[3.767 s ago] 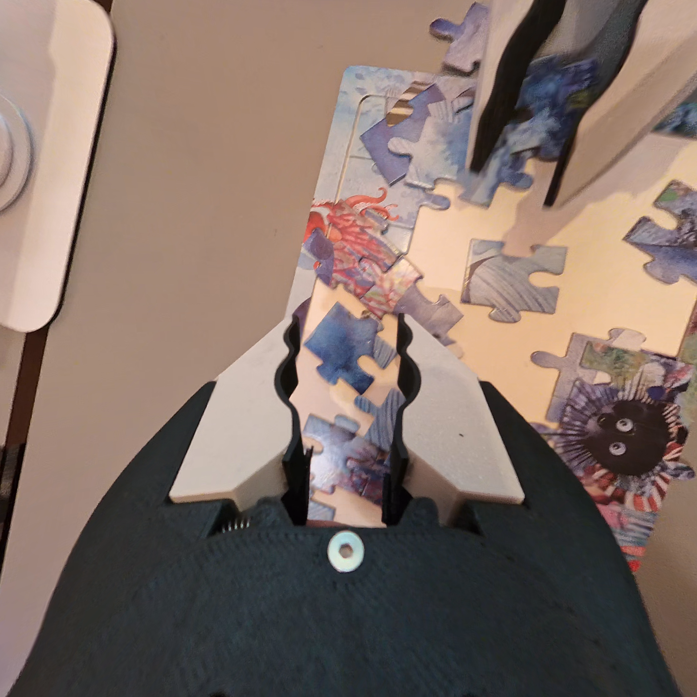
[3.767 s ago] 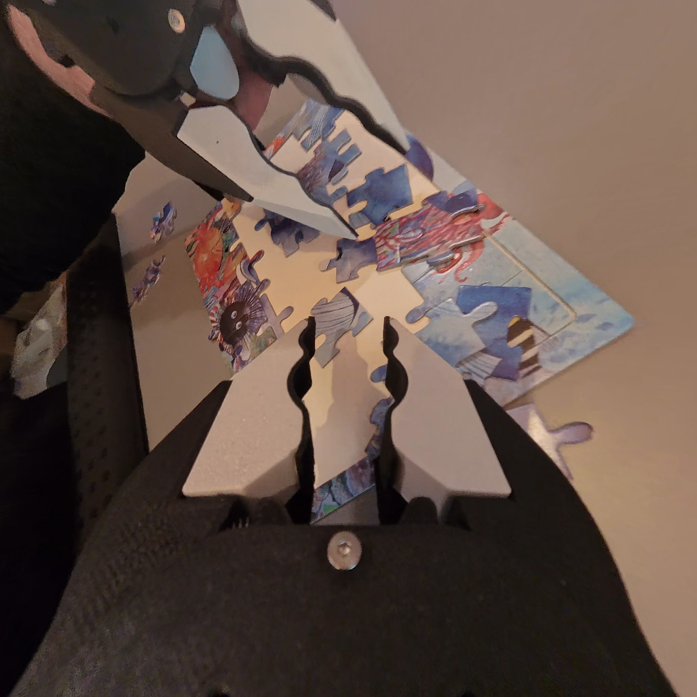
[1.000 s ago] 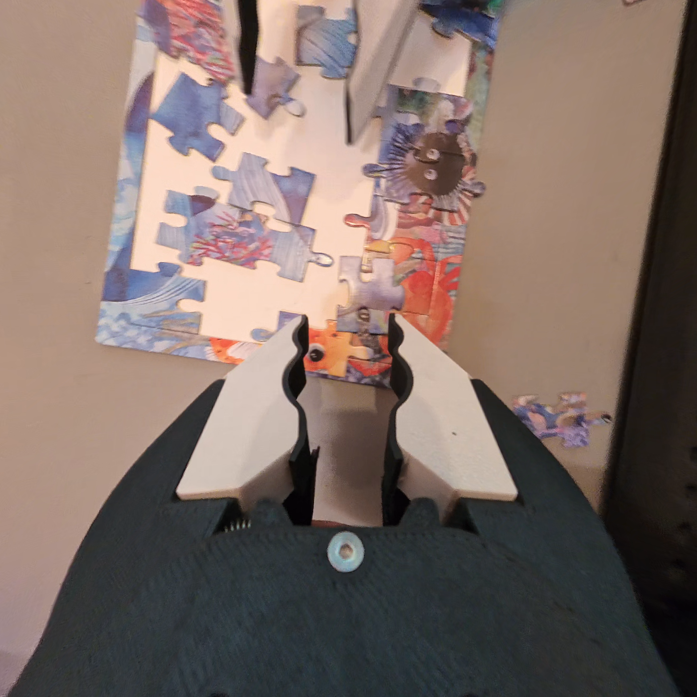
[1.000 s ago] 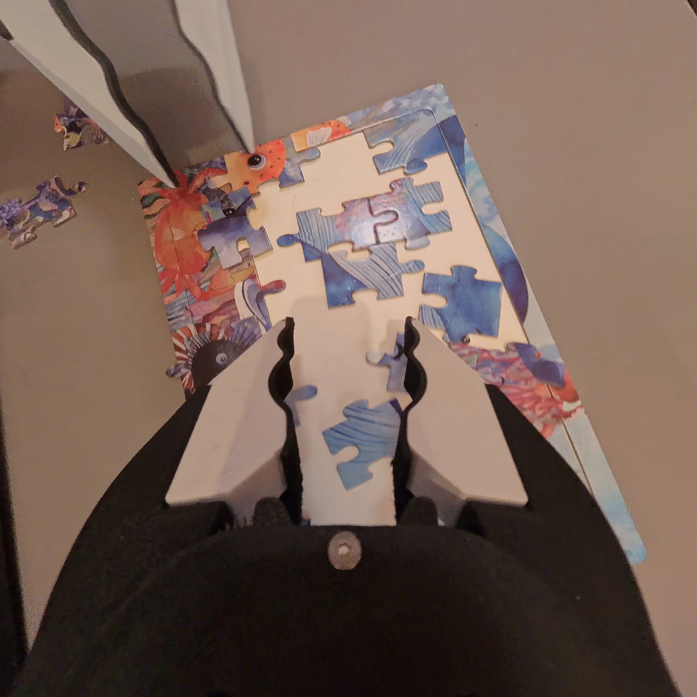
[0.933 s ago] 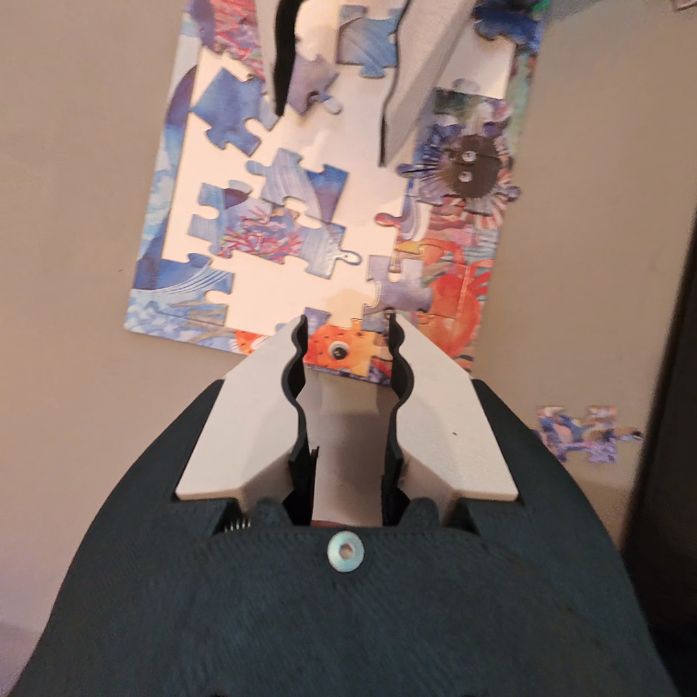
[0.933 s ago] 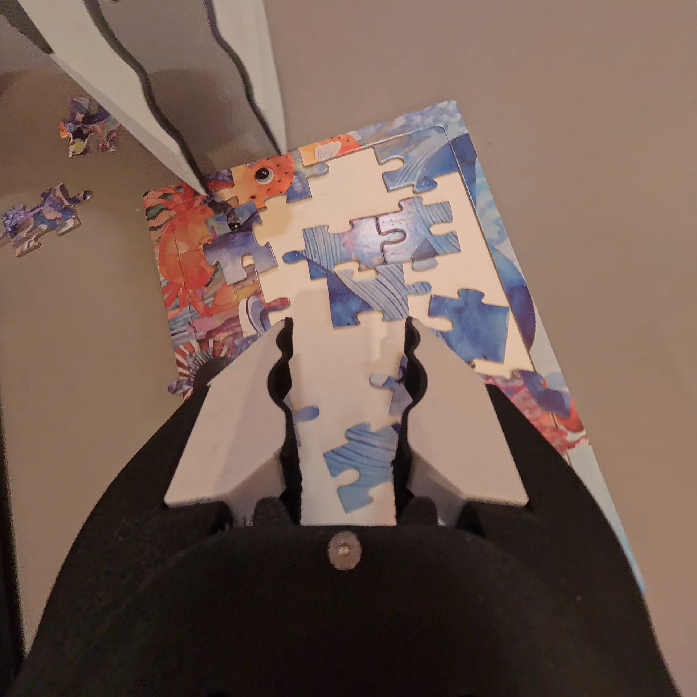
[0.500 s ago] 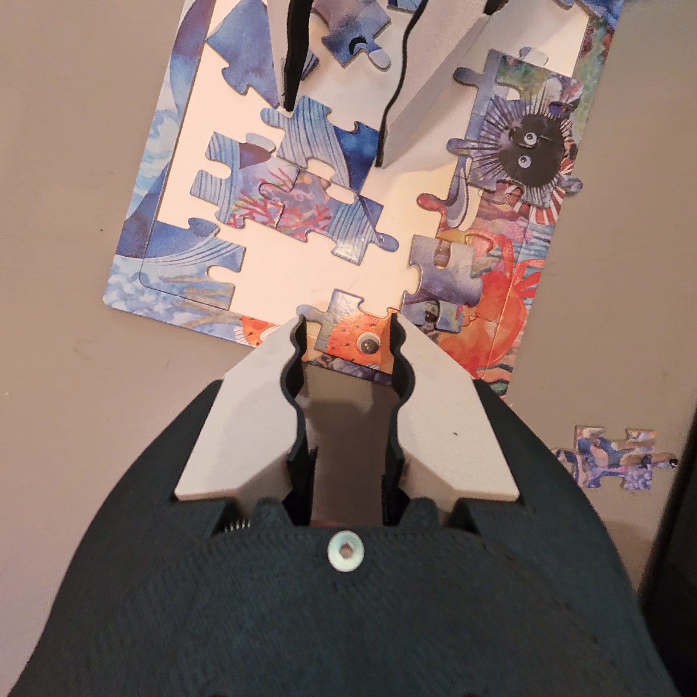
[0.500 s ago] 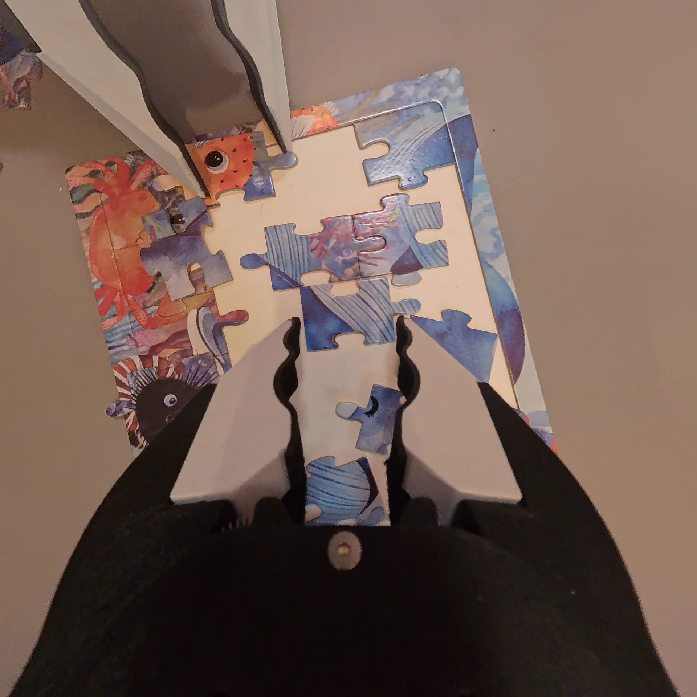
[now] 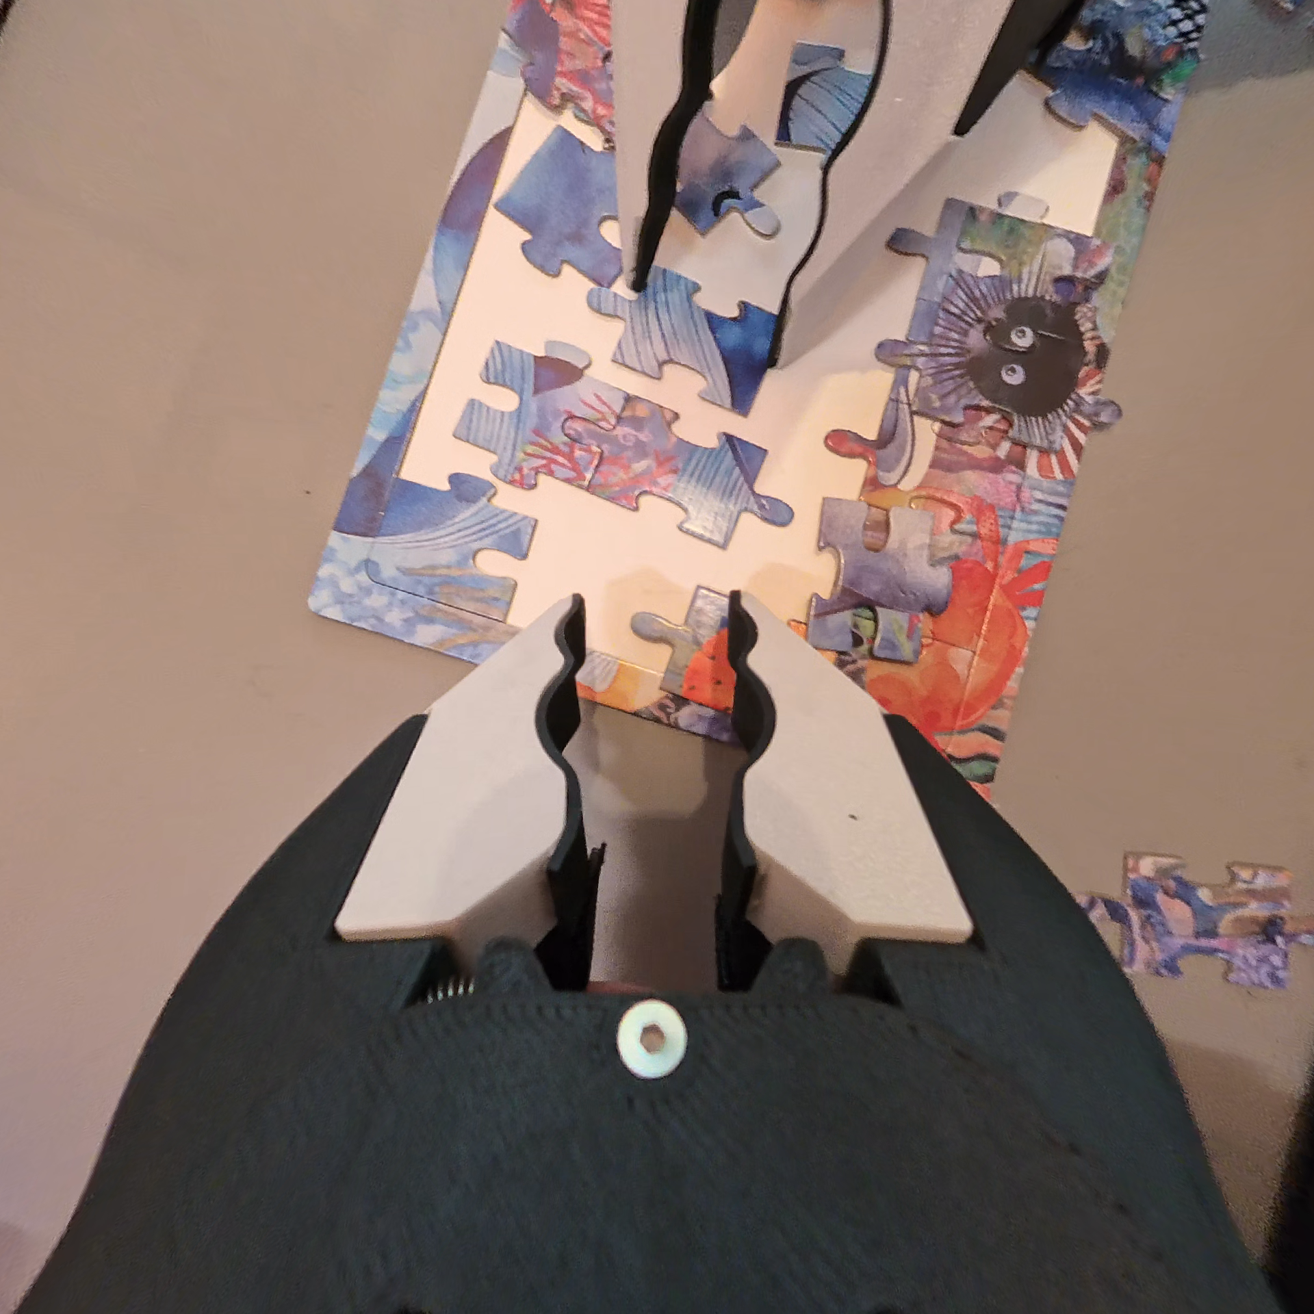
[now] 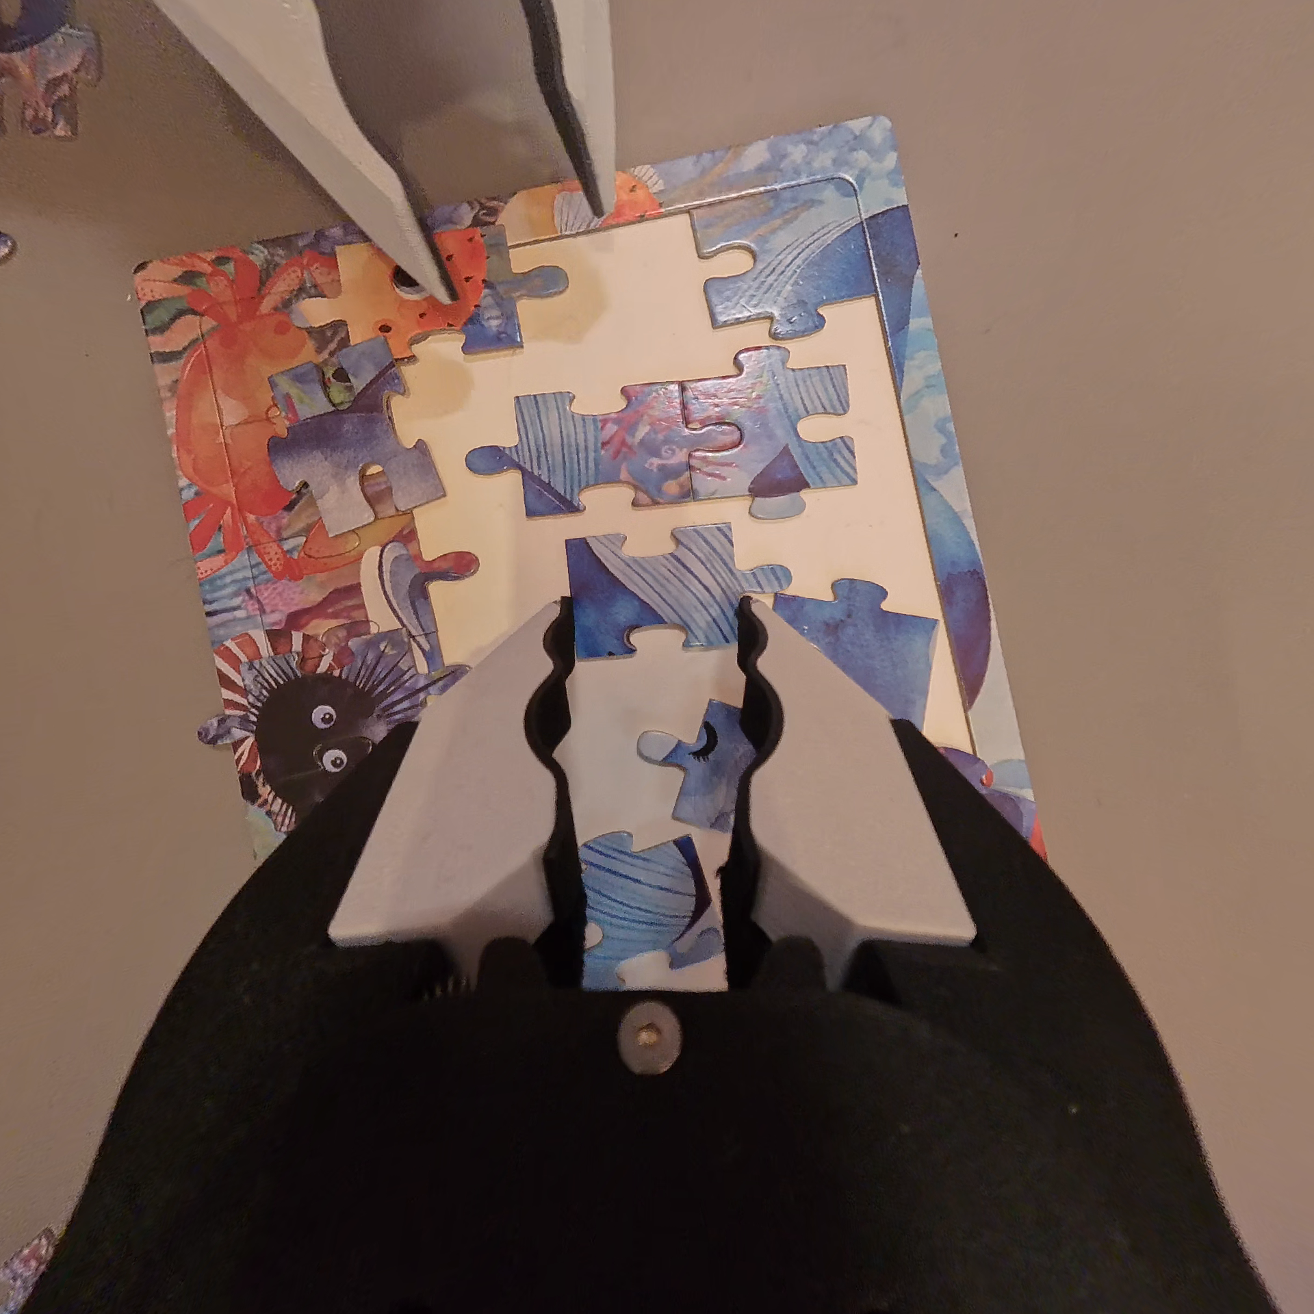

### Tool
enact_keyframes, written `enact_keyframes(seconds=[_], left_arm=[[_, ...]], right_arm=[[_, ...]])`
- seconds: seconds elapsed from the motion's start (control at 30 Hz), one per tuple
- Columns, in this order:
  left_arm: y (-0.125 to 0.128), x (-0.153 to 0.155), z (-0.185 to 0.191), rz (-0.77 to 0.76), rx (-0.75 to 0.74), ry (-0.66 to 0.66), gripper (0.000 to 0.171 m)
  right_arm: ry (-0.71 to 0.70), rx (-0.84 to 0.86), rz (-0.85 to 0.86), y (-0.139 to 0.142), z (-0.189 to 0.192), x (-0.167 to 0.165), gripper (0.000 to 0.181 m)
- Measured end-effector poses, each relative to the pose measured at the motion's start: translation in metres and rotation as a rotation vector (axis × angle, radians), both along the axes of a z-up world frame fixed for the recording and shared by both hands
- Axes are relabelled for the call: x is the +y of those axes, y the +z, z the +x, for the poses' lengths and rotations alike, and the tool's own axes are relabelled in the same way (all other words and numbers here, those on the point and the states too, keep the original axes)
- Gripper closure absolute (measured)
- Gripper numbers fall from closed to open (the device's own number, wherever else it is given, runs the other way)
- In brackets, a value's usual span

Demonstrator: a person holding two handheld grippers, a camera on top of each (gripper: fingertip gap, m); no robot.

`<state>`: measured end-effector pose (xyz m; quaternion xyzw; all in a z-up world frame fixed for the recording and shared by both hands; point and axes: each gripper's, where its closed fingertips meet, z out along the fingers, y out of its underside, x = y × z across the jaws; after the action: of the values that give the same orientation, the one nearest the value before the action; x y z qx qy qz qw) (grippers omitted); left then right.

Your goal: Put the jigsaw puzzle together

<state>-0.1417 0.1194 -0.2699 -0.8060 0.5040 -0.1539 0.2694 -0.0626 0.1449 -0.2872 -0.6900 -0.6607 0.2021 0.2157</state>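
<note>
The puzzle tray (image 9: 803, 426) lies on the tan table, with sea-creature pieces fitted along one side and loose blue pieces on its cream floor (image 10: 640, 298). My left gripper (image 9: 654, 604) is open over the tray's near edge, its fingertips either side of an orange fish piece (image 9: 704, 661). My right gripper (image 10: 655, 604) is open, its fingertips at the two ends of a blue striped piece (image 10: 661, 590). A small blue piece with an eyelash (image 10: 704, 764) lies between its fingers. Each gripper shows in the other's view, the right gripper (image 9: 707, 320) and the left gripper (image 10: 519, 249).
Two joined blue-and-pink pieces (image 9: 626, 455) lie mid-tray. A purple piece (image 9: 882, 562) sits askew over the orange crab. A plain blue piece (image 10: 860, 654) lies beside the right gripper. Loose pieces lie on the table outside the tray (image 9: 1209, 917), (image 10: 43, 92). My right fingertips sit around 9 cm from my left ones.
Both grippers have moved in over the tray toward each other. The left now straddles the fish piece and the right has reached the blue striped piece. Both stay open.
</note>
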Motion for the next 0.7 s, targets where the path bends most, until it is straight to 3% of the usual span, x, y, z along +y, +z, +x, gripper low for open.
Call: enact_keyframes(seconds=[0.37,0.7], left_arm=[[-0.008,0.007,0.013,0.040,0.021,-0.016,0.135],[0.001,0.027,0.025,0.151,-0.003,0.017,0.137]], right_arm=[[-0.032,-0.006,0.033,0.001,0.010,0.014,0.137],[-0.049,0.027,0.052,0.006,0.010,0.021,0.137]])
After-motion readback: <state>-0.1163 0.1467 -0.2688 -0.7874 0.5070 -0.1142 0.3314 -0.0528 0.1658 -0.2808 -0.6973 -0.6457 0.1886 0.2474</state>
